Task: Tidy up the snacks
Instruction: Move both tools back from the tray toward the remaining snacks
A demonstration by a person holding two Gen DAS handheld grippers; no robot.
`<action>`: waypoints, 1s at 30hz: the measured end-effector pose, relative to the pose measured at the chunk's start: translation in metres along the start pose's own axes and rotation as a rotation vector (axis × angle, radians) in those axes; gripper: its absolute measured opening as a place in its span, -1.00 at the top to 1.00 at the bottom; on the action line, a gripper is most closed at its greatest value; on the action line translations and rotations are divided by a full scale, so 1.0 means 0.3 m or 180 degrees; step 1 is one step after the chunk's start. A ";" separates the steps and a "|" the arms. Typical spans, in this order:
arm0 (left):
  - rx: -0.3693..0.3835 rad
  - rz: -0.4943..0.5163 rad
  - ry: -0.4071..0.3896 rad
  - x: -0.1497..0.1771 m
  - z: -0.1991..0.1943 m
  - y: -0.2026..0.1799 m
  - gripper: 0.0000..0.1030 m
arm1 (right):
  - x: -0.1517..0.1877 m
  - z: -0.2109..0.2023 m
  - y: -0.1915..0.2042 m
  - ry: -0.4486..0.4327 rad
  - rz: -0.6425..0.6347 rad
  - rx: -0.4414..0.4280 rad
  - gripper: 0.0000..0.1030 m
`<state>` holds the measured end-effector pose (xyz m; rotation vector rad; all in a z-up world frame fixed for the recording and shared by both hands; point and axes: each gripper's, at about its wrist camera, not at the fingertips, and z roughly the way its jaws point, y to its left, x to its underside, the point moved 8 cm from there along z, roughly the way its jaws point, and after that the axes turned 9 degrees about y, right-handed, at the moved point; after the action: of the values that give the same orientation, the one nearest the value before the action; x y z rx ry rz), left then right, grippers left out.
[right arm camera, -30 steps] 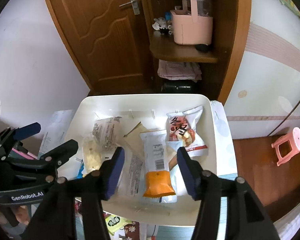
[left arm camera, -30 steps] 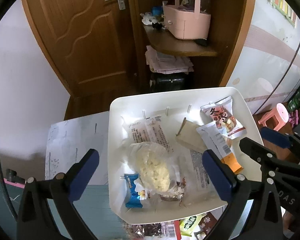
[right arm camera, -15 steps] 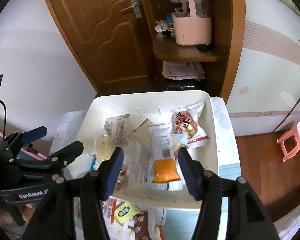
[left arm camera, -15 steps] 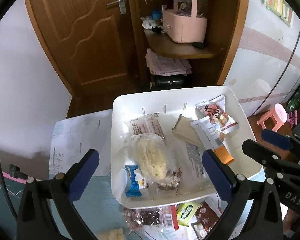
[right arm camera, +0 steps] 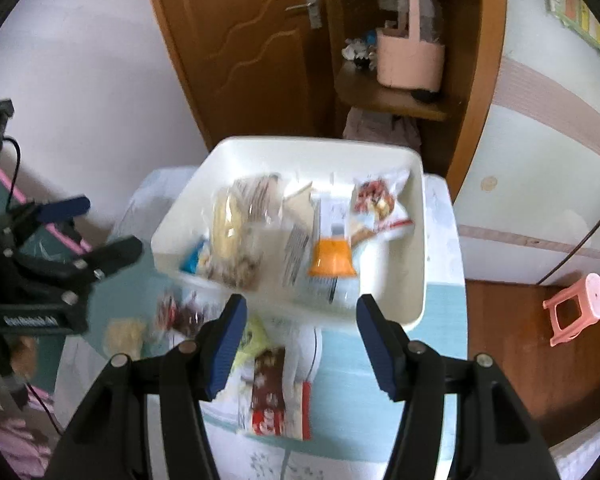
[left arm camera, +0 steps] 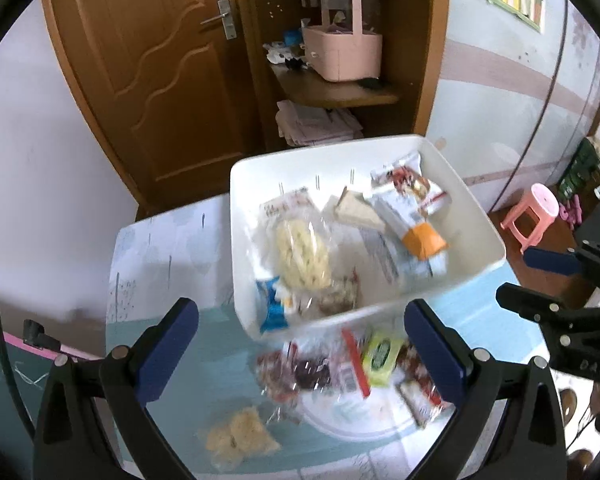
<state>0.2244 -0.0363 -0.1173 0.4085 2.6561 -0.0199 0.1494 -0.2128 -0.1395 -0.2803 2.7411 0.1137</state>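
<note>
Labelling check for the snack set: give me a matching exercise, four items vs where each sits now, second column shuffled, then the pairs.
Items:
1. orange-ended packet
2. blue packet
3. green packet
4. pink basket

Places:
A. on the wooden shelf beside the door
B. in the white bin, toward its right side in the left wrist view
C. on the table outside the bin, in front of its near wall
D. in the bin's near left corner

Pairs: 1-B, 2-D, 3-C, 4-A

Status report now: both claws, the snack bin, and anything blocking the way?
Left claw open, empty. Right claw open, empty. White bin holds several packets; loose snacks on the table in front. Nothing in the way.
</note>
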 end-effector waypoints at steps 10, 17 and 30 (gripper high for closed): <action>0.0110 0.0090 0.0615 0.284 0.147 0.176 -0.99 | 0.160 0.172 0.045 0.0493 -0.0171 -0.0083 -0.11; 0.0049 0.0415 0.1009 0.467 0.297 0.227 -0.99 | 0.236 0.309 0.079 0.0814 -0.0188 -0.0121 -0.11; -0.0018 0.0574 0.1339 0.491 0.467 0.238 -0.87 | 0.239 0.467 0.120 0.1050 -0.0126 -0.0097 -0.08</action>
<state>0.1795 0.0623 -0.3037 0.7174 3.0150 0.1448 0.1279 -0.1740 -0.2949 -0.3928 3.0602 0.1070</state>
